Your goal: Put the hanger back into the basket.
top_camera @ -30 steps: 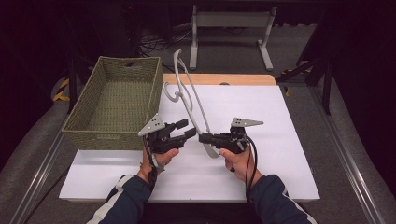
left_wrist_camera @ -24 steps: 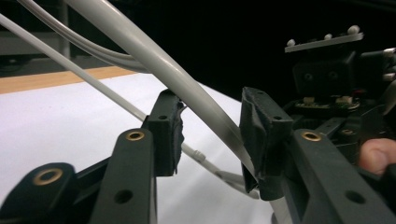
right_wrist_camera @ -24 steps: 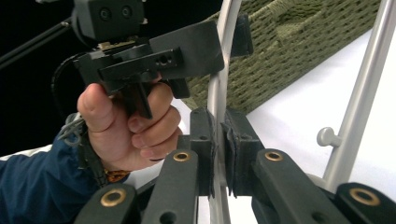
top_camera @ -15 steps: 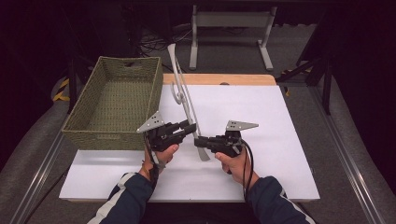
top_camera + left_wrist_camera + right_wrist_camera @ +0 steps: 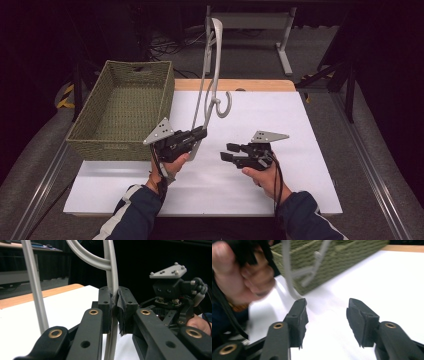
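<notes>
high view has the left gripper (image 5: 199,134) clamped on a grey hanger (image 5: 214,75) raised beside the basket (image 5: 95,145); right gripper (image 5: 227,152) is spread, empty. keep the clamp firm, swing slowly over the rim.

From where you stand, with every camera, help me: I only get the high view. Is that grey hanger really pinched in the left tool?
Observer: Yes. The left gripper view shows the left tool shut on the hanger, its thin bar squeezed between the pads.
Operator: And the right tool, holding anything?
Observer: No. In its own view the right tool has its jaws wide apart, with bare white table between them.
Operator: What is ahead of it?
Observer: The woven basket, with the hanger dangling in front.
</notes>
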Demonstrator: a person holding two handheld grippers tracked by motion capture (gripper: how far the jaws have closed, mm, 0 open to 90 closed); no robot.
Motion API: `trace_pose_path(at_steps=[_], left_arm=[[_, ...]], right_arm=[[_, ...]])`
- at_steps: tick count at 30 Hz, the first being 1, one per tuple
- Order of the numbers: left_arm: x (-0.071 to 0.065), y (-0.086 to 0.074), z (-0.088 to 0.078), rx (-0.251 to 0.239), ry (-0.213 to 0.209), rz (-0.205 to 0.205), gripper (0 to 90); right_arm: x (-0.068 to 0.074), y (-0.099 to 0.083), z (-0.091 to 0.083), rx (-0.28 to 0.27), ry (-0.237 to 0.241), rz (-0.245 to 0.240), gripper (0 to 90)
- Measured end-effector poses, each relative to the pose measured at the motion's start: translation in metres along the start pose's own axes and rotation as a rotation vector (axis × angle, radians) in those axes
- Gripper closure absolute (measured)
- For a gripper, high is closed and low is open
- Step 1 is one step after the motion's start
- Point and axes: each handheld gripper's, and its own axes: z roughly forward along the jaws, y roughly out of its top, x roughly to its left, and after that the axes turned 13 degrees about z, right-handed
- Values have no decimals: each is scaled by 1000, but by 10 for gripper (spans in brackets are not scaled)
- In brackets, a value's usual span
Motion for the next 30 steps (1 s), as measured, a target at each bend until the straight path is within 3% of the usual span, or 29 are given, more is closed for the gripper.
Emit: trace_pose_path(at_steps=[4,6,8,10,12,15,18,23,30], left_arm=[[0,8,-6,-1,22,16,823],[-1,12,-8,-5,30,23,823],[-1,17,-10,-7,41,39,824],[-2,22,-12,-7,54,41,824],[-2,30,-15,-11,72,46,824],[0,47,-21,-2,110,86,824],[1,62,-29,7,133,110,824],[7,82,-45,15,186,148,825],[23,86,-63,26,248,147,825]], right_arm=[[-5,-5,-27,-12,-124,-80,404],[-5,-10,-40,-18,-213,-165,377],[-5,-14,-49,-25,-278,-219,348],[-5,-16,-52,-27,-302,-234,340],[-6,-24,-61,-49,-385,-243,286],[-11,-32,-67,-47,-441,-244,260],[-13,-33,-69,-48,-446,-234,253],[-17,-30,-75,-93,-487,-197,227],[-17,-31,-72,-83,-480,-205,201]])
